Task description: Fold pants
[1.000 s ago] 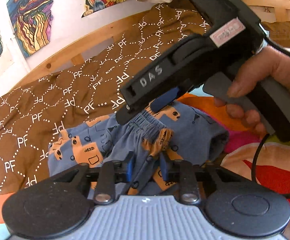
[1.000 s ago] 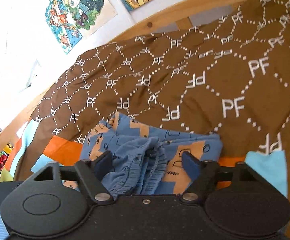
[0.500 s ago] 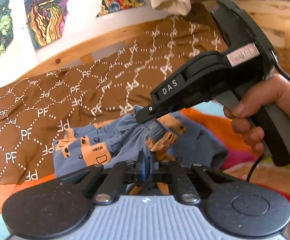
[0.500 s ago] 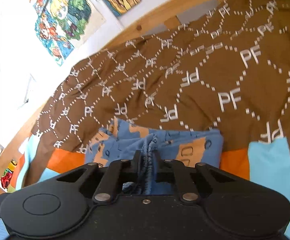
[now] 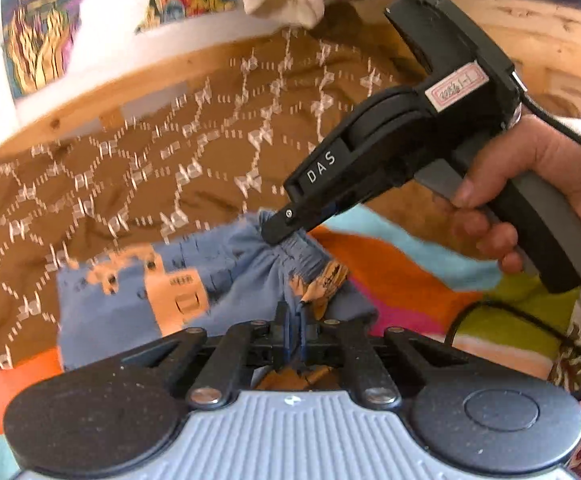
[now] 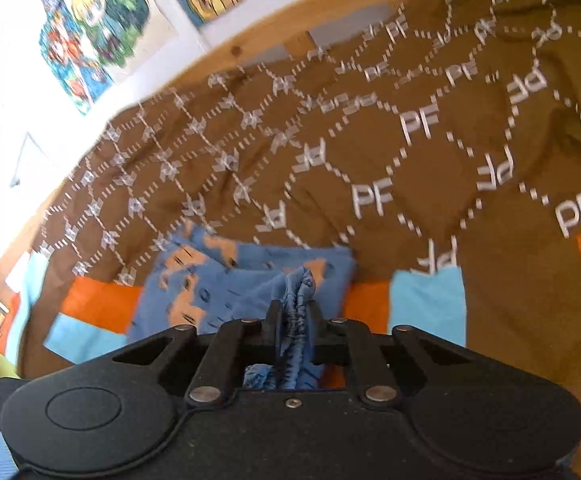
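While both grippers, left gripper and right gripper, are clamping the waistband, the soft, light pants are drooping toward nine o'clock.

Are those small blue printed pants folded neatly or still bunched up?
Bunched, not neatly folded. The small blue pants with orange prints lie crumpled on the brown bedspread, their gathered waistband pinched in the left gripper and the right gripper.

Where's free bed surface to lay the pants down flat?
Free: the brown bedspread between the pants and the wooden bed frame, and the stretch to their right. Crowded: near edge, where the left claw and right claw both pinch the waistband.
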`<state>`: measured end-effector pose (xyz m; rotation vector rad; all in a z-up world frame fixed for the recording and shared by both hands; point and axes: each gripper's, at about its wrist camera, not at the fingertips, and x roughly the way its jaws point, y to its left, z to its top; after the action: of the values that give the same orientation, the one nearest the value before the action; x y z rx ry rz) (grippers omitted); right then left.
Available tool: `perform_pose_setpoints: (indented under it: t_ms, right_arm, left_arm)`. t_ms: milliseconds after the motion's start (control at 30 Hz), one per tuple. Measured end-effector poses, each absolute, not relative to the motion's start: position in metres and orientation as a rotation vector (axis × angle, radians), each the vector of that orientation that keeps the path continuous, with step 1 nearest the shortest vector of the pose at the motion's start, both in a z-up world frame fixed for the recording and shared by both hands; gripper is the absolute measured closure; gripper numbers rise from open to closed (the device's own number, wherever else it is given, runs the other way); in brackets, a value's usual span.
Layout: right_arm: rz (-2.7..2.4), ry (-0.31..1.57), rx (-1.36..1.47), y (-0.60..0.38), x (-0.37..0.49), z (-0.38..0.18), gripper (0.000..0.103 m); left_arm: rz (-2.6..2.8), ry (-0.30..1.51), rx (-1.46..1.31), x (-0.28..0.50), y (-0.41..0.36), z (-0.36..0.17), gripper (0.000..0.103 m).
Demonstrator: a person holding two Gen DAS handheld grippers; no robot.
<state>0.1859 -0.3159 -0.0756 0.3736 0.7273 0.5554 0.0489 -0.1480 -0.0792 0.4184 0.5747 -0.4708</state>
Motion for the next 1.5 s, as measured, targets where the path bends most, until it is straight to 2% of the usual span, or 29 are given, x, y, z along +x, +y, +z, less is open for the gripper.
perform_pose_setpoints:
  t_ms: [33, 67, 100, 133, 167, 200, 267, 300, 367, 533, 600, 667, 733, 933, 1167, 1300, 1500]
  right_arm:
    - [0.545, 0.743, 0.351, -0.314, 0.187, -0.079, 0.079]
    - [0.533, 0.75, 0.334, -0.313, 0.188, -0.081, 0.069]
    - [0.524, 0.751, 0.314, -0.313, 0.187, -0.081, 0.065]
    - [0.521, 0.744, 0.302, -0.313, 0.186, -0.08, 0.062]
    - [0.512, 0.731, 0.288, -0.313, 0.185, -0.077, 0.051]
    - [0.494, 0.708, 0.266, -0.314, 0.182, -0.074, 0.033]
    - [0.456, 0.633, 0.21, -0.313, 0.175, -0.067, 0.016]
    - [0.449, 0.603, 0.186, -0.31, 0.173, -0.063, 0.011]
    - [0.443, 0.566, 0.149, -0.305, 0.169, -0.06, 0.003]
    - [0.467, 0.596, -0.008, -0.283, 0.169, -0.062, 0.001]
    - [0.487, 0.646, -0.176, -0.273, 0.167, -0.067, 0.001]
    - [0.55, 0.633, -0.351, -0.27, 0.159, -0.071, 0.001]
    - [0.595, 0.609, -0.395, -0.276, 0.153, -0.069, 0.001]
    - [0.585, 0.681, -0.273, -0.292, 0.165, -0.065, 0.001]
    - [0.437, 0.469, -0.165, -0.288, 0.156, -0.046, 0.001]
    - [0.327, 0.455, -0.15, -0.272, 0.164, -0.058, 0.001]
    - [0.215, 0.476, -0.214, -0.258, 0.175, -0.085, 0.001]
  left_arm:
    - [-0.479, 0.597, 0.401, 0.051, -0.145, -0.082, 0.093]
    - [-0.484, 0.609, 0.38, 0.051, -0.141, -0.081, 0.083]
    - [-0.496, 0.619, 0.357, 0.049, -0.136, -0.081, 0.074]
    - [-0.512, 0.621, 0.324, 0.047, -0.129, -0.077, 0.054]
    - [-0.514, 0.606, 0.288, 0.045, -0.122, -0.072, 0.045]
    - [-0.505, 0.589, 0.251, 0.043, -0.113, -0.067, 0.044]
    - [-0.462, 0.579, 0.192, 0.043, -0.097, -0.058, 0.042]
    - [-0.415, 0.578, 0.158, 0.046, -0.088, -0.055, 0.04]
    - [-0.304, 0.58, 0.115, 0.053, -0.075, -0.052, 0.025]
    - [-0.106, 0.68, 0.145, 0.072, -0.052, -0.063, 0.012]
    - [-0.068, 0.727, 0.239, 0.072, -0.049, -0.077, 0.007]
    - [-0.053, 0.696, 0.245, 0.061, -0.04, -0.081, 0.0]
    - [-0.054, 0.72, 0.225, 0.061, -0.032, -0.08, 0.0]
    - [-0.059, 0.8, 0.112, 0.064, -0.01, -0.067, 0.0]
    - [-0.064, 0.63, 0.171, 0.103, -0.026, -0.029, 0.0]
    - [-0.068, 0.57, 0.218, 0.145, -0.041, -0.034, 0.0]
    - [0.07, 0.59, 0.226, 0.184, -0.04, -0.067, 0.002]
